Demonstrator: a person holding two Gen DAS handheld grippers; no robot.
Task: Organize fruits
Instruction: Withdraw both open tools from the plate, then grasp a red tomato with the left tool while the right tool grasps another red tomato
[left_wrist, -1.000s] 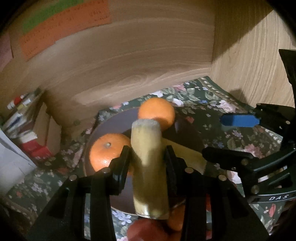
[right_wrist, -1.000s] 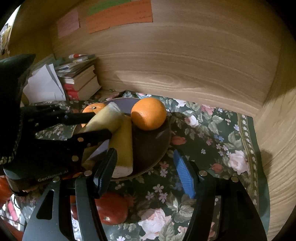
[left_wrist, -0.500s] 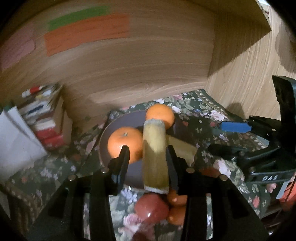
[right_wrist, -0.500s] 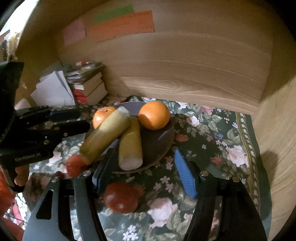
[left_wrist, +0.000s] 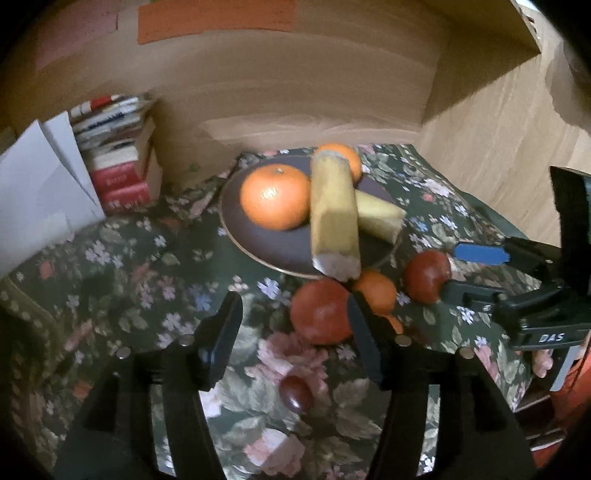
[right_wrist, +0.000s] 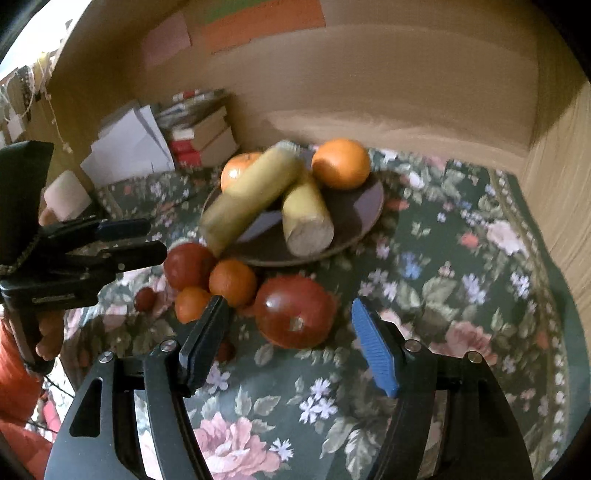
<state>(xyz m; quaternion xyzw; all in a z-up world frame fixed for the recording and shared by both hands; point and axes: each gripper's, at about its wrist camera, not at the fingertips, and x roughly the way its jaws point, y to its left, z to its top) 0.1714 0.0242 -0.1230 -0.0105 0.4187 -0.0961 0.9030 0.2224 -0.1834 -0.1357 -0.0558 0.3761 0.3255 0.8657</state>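
Right wrist view: tomato (right_wrist: 294, 311) and tangerines (right_wrist: 232, 282) fronting the plate (right_wrist: 364, 218).

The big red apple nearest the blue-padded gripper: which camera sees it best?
The right wrist view: the big red apple sits whole and close, ahead of the open right gripper. In the left wrist view it is smaller, off to the side.

We are at home, in a wooden nook

We see a flowery tablecloth (right_wrist: 461, 295), a stack of books (left_wrist: 118, 166) by the wood wall (right_wrist: 369, 85), paper notes (right_wrist: 258, 26) stuck up high, and a dark plate (left_wrist: 258, 240) of fruit like at our house.
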